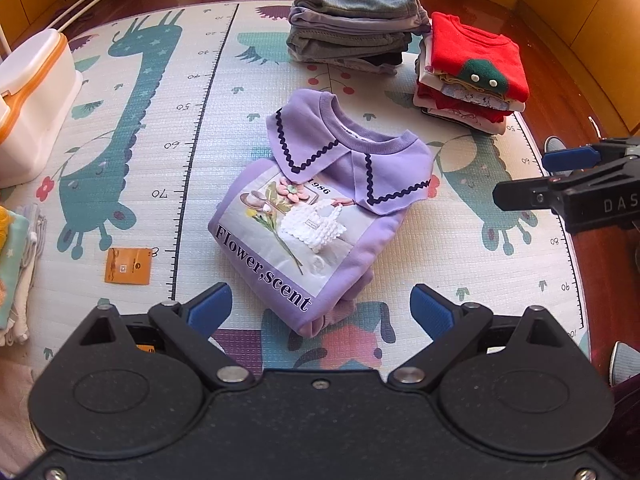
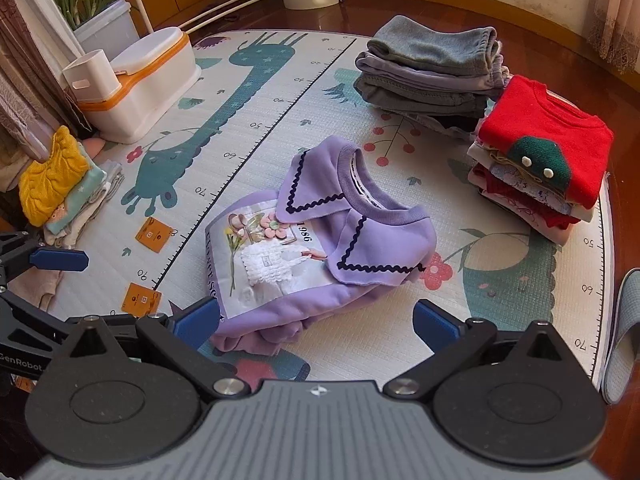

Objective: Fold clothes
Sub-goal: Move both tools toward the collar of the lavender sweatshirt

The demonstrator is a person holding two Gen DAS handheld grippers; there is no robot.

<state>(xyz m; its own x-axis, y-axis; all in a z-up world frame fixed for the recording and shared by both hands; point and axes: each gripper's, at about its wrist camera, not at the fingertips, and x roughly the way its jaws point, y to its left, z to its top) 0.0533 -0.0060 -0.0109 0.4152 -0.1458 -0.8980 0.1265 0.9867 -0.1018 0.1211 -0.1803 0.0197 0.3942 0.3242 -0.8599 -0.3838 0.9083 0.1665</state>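
Two clothes stacks (image 1: 356, 20), play mat (image 1: 224, 92), wood floor (image 2: 440, 12)

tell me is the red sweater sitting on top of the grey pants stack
No, the red sweater tops its own stack of colourful clothes, beside the grey pants stack.

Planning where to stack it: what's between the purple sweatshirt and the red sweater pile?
Only bare play mat between the purple sweatshirt and the red sweater pile, seen in both views.
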